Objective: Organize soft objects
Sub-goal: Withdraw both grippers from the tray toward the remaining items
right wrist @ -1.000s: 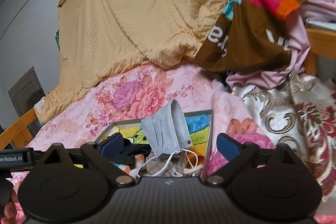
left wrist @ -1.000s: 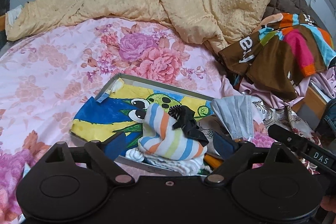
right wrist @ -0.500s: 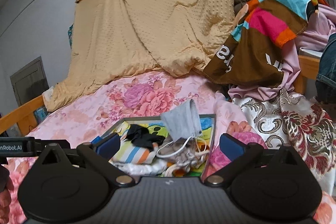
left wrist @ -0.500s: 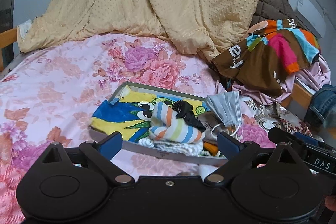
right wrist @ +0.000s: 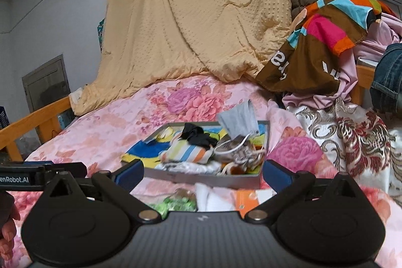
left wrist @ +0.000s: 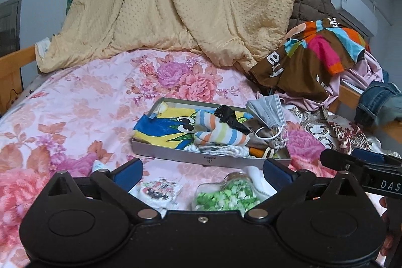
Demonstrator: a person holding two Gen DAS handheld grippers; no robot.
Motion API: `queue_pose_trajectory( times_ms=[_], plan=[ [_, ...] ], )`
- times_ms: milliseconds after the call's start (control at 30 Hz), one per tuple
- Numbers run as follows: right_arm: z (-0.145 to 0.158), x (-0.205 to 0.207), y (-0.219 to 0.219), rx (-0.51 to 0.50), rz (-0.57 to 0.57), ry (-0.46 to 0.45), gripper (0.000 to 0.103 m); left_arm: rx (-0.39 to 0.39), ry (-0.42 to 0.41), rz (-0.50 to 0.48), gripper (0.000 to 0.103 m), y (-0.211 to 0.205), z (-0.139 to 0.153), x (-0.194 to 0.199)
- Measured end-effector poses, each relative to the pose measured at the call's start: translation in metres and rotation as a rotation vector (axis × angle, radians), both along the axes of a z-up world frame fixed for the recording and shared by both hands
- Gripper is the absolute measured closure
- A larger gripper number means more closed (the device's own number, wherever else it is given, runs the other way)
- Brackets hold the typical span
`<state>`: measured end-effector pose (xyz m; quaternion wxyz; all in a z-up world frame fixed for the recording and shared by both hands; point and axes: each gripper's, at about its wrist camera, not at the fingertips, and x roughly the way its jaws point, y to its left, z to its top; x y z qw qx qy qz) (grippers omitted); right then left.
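Left tool (left wrist: pixel 202 171): held wide apart, its jaws having just been opening; nothing was clamped between them, only the bed surface was seen through the gap.
Right tool (right wrist: pixel 203 171): blue pads were held well apart and nothing was gripped between them.
Tray (left wrist: pixel 176 153): a shallow grey metal tray was laid on the floral bedsheet (left wrist: pixel 75 112), just ahead of both tools.
Tray contents: a striped cloth (left wrist: pixel 221 135) was bundled near the middle, with a black fabric piece (left wrist: pixel 230 118) draped on top of it; white folded cloth (left wrist: pixel 221 149) was tucked along the near wall; a cartoon-printed lining in blue and yellow (left wrist: pixel 160 128) was left showing on the left part.
Face mask (left wrist: pixel 268 109): a grey mask was propped at the tray's far right corner, its white loops hanging over a brownish pouch (left wrist: pixel 267 136).
Items outside the tray: a glass jar of green pieces (left wrist: pixel 226 195) was lying on the sheet between the left tool's fingers, beside a small printed patch (left wrist: pixel 158 190); an orange item (right wrist: pixel 245 199) was seen near the right tool, blurred.
Background: a yellow dotted blanket (left wrist: pixel 188 4) was hung behind the bed, with a multicoloured garment (left wrist: pixel 314 54) heaped at the right.
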<state>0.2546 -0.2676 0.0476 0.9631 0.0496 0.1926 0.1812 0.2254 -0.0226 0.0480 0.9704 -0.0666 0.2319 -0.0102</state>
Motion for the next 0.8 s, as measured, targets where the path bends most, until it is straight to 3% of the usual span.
queue_pose_trajectory(
  times_ms=[333, 567, 800],
  plan=[
    [-0.012, -0.045, 0.022, -0.054, 0.041, 0.028, 0.000, 0.043, -0.004, -0.012, 0.001, 0.020, -0.003, -0.049],
    [-0.021, -0.064, 0.043, -0.118, 0.109, 0.039, 0.000, 0.082, 0.049, -0.016, 0.001, 0.045, -0.010, -0.077],
    [-0.030, -0.068, 0.061, -0.181, 0.169, 0.063, 0.000, 0.057, 0.109, 0.005, 0.001, 0.067, -0.023, -0.086]
  ],
)
